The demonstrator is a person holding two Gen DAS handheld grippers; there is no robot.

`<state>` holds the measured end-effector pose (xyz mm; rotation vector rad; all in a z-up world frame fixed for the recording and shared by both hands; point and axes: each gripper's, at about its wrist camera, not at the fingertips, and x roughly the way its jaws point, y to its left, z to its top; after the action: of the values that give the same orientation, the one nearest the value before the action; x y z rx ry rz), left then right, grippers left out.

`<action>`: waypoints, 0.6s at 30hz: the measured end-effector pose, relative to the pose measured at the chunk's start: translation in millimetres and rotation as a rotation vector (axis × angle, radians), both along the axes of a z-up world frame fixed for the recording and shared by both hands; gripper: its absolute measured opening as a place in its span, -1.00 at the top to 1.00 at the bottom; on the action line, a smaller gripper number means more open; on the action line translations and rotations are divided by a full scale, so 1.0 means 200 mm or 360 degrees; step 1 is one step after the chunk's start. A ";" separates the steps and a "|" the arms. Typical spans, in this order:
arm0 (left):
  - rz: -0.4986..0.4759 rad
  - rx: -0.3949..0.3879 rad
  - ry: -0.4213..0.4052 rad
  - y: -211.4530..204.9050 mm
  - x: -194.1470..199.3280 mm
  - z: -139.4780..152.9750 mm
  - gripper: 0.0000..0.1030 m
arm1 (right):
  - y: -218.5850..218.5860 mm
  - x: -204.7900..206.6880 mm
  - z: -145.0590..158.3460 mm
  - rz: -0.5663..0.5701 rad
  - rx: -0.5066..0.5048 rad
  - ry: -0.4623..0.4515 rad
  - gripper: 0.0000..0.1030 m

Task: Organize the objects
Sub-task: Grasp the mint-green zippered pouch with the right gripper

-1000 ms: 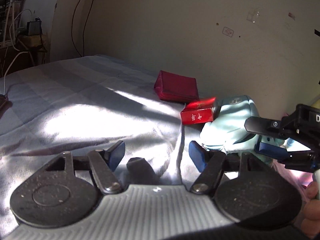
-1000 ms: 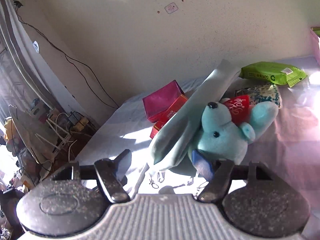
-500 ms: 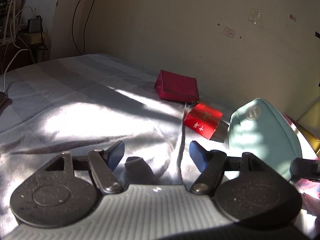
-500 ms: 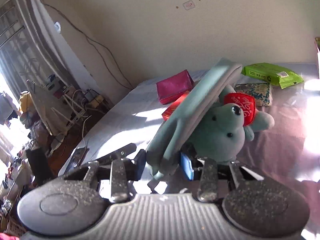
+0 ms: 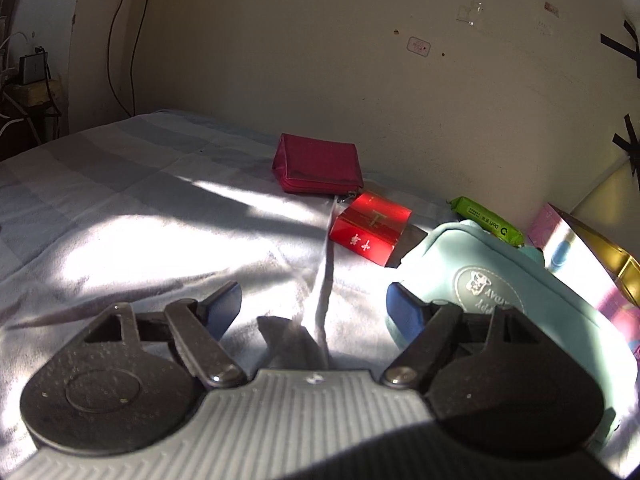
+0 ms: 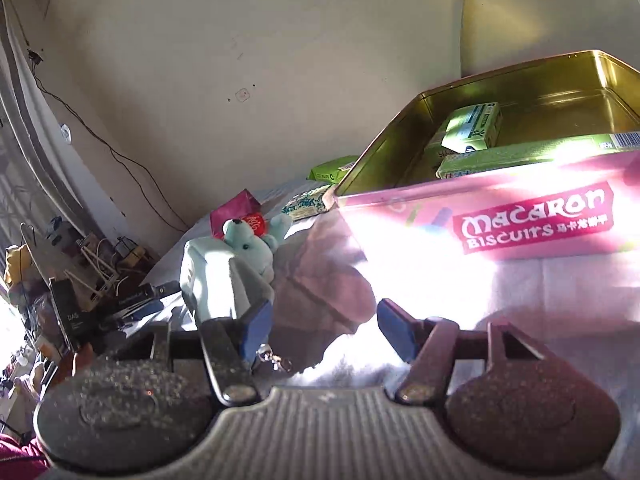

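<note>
In the left wrist view my left gripper (image 5: 314, 312) hovers low over the grey bedcloth (image 5: 160, 216). Its jaws are opening and only cloth lies between them. A teal pouch (image 5: 500, 292) rests just outside its right finger. My right gripper (image 6: 324, 330) faces a pink Macaron Biscuits tin (image 6: 520, 216). Its jaws are opening too, with nothing between them. The teal pouch (image 6: 216, 276) stands just beyond its left finger, and a teal teddy (image 6: 250, 240) with a red heart sits behind the pouch.
A maroon wallet (image 5: 318, 168) and a red box (image 5: 370, 228) lie near the wall, with a green pack (image 5: 486, 220) further right. The open tin holds green boxes (image 6: 472, 128). A patterned pack (image 6: 306, 204) lies by its corner. Cluttered floor and cables are at far left.
The right gripper closed on the teal pouch, swung right to face the tin, and has let it go. The left gripper's jaws have widened. The pouch now lies beside the left gripper's right finger.
</note>
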<state>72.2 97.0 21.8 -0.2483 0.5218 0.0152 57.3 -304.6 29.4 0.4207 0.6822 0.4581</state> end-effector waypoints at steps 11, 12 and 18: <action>-0.0320 0.0074 -0.0045 -0.14 0.14 0.06 -0.86 | 0.41 0.08 -0.11 0.0296 -0.0200 -0.0057 -0.34; -0.0380 0.0019 -0.0031 -0.14 0.14 0.04 -0.87 | 0.44 0.10 -0.11 0.0319 -0.0203 -0.0057 -0.35; -0.0559 -0.0014 -0.0013 -0.26 0.09 0.00 -0.71 | 0.62 0.17 -0.13 0.0375 -0.0281 -0.0114 -0.21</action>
<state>90.8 45.5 20.9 -0.1627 0.5517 -0.3294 90.8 -180.2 3.7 0.1563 0.6997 0.6271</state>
